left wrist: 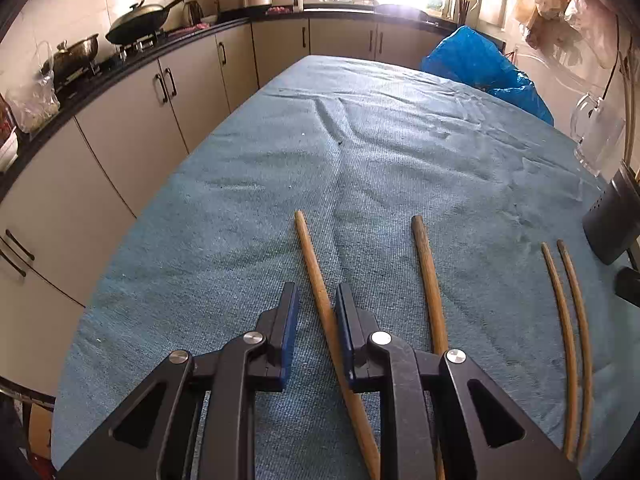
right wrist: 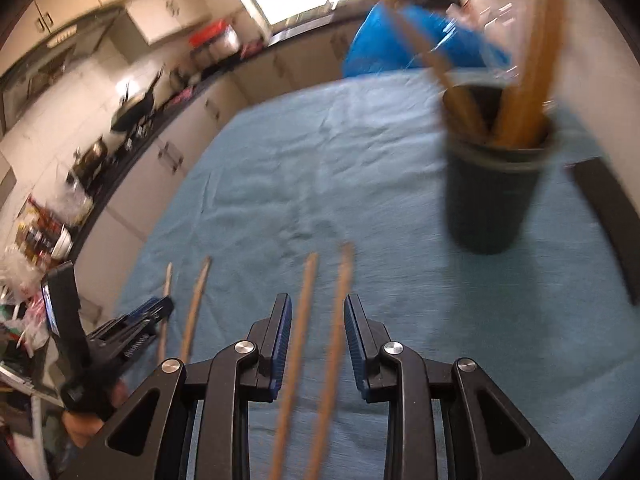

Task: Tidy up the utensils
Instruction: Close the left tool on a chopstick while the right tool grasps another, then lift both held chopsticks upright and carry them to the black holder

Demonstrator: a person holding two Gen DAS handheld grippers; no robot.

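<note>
**Two open grippers over chopsticks on a cloth-covered table**

A blue cloth (left wrist: pixel 400 152) covered a table in a kitchen. Four wooden chopsticks lay on it, all near the table's near edge and pointing away toward the far edge.

In the left wrist view, the left gripper (left wrist: pixel 317 300) had its jaws apart in a narrow gap around the leftmost chopstick (left wrist: pixel 316 272). The right blue pad touched or nearly touched the stick; the left pad stood clear of it, so the stick was not clamped. The second chopstick (left wrist: pixel 430 280) lay just right of that gripper. A thin pair of chopsticks (left wrist: pixel 566 320) lay side by side nearer the table's right edge.

In the right wrist view, which was blurred, the right gripper (right wrist: pixel 317 312) was open wide, its fingers either side of the thin pair, not touching them. A dark cup (right wrist: pixel 490 196) stood upright toward the table's right edge, beyond the gripper, with several chopsticks in it (right wrist: pixel 520 92) leaning against its rim. The left gripper also showed there at lower left.

A blue plastic bag (left wrist: pixel 480 64) sat at the table's far right corner. Along the left ran a kitchen counter with a wok (left wrist: pixel 140 22).
</note>
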